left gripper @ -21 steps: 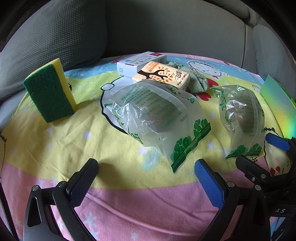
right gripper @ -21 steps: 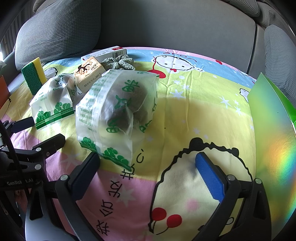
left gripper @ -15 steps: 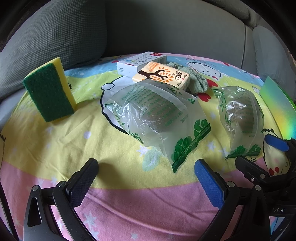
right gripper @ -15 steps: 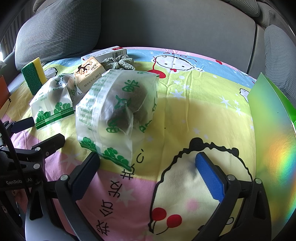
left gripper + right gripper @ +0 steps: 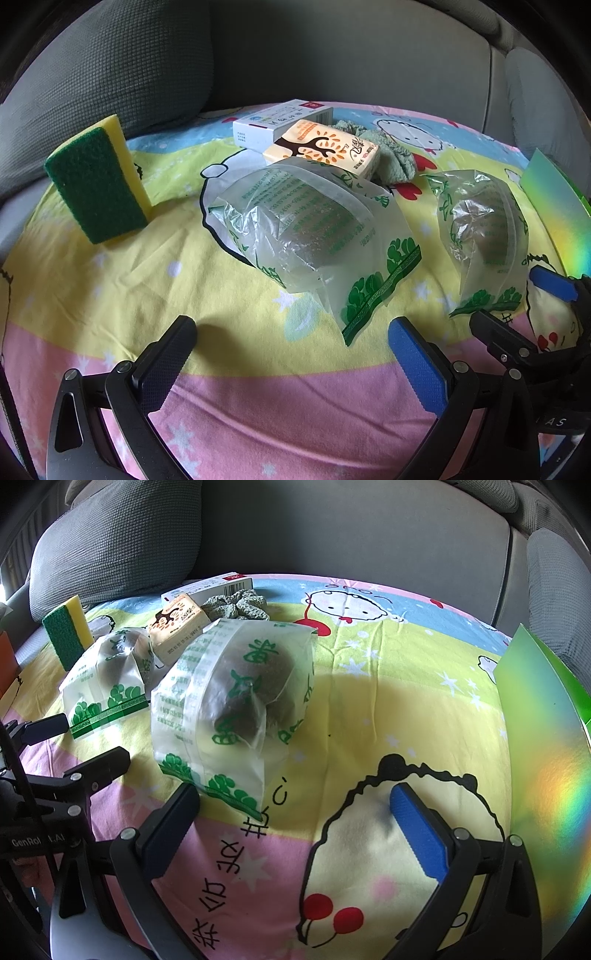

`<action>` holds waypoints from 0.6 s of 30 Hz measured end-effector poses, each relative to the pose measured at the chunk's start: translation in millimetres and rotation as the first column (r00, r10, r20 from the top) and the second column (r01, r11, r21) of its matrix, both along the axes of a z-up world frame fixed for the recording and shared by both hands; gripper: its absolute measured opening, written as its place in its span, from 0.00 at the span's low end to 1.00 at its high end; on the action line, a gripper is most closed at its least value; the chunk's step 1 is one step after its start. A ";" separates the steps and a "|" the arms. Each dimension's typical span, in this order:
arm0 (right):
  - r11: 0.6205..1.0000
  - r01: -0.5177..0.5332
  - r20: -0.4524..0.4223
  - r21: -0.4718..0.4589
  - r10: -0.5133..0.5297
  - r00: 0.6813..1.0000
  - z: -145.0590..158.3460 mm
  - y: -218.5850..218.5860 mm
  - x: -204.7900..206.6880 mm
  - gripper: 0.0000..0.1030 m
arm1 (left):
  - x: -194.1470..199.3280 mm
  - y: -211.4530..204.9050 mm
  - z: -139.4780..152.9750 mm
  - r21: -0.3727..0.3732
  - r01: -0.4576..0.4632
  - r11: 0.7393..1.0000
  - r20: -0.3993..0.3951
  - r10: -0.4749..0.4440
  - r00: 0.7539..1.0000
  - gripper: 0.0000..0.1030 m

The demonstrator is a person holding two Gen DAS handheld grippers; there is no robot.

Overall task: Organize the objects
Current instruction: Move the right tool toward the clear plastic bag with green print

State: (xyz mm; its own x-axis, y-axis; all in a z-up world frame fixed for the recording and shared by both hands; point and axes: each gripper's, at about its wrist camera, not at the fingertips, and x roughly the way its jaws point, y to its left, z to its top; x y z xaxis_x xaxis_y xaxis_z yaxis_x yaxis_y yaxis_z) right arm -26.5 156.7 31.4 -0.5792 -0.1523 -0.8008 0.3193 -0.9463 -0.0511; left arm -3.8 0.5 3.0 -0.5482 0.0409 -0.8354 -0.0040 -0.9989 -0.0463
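Two clear plastic bags with green print lie on the cartoon bedsheet (image 5: 110, 288), each with a dark lump inside. The left bag (image 5: 314, 229) (image 5: 107, 679) sits just beyond my left gripper (image 5: 291, 354), which is open and holds nothing. The right bag (image 5: 484, 232) (image 5: 240, 701) lies just ahead of the black left finger of my right gripper (image 5: 295, 819), also open and holding nothing. Behind the bags are an orange tissue pack (image 5: 325, 147) (image 5: 177, 624), a white box (image 5: 277, 122) (image 5: 218, 585) and a green crumpled cloth (image 5: 391, 155) (image 5: 236, 605). A green-and-yellow sponge (image 5: 96, 177) (image 5: 66, 631) stands on edge at the left.
Grey sofa cushions (image 5: 110, 66) (image 5: 118, 542) rise behind the sheet. A shiny green iridescent board (image 5: 557, 206) (image 5: 546, 731) stands at the right edge. The right gripper's fingers (image 5: 495, 339) show at the left wrist view's lower right; the left gripper's fingers (image 5: 96, 768) show at the right wrist view's left.
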 end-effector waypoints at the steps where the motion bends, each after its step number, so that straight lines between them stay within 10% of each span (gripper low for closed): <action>1: 1.000 0.008 0.011 0.000 -0.008 1.000 0.0 -0.1 -0.3 1.00 | -0.8 -0.9 0.7 0.004 -0.002 1.000 0.010 0.002 1.000 1.00; 8: 0.998 0.056 0.009 0.009 -0.056 0.998 25.0 2.6 12.2 0.97 | 15.7 -23.2 31.7 0.138 -0.059 0.989 -0.003 0.060 0.998 1.00; 18: 0.958 0.069 -0.108 -0.279 -0.102 0.989 100.2 7.7 23.2 0.97 | 11.1 -49.6 50.2 0.193 -0.176 0.965 -0.031 0.186 0.982 1.00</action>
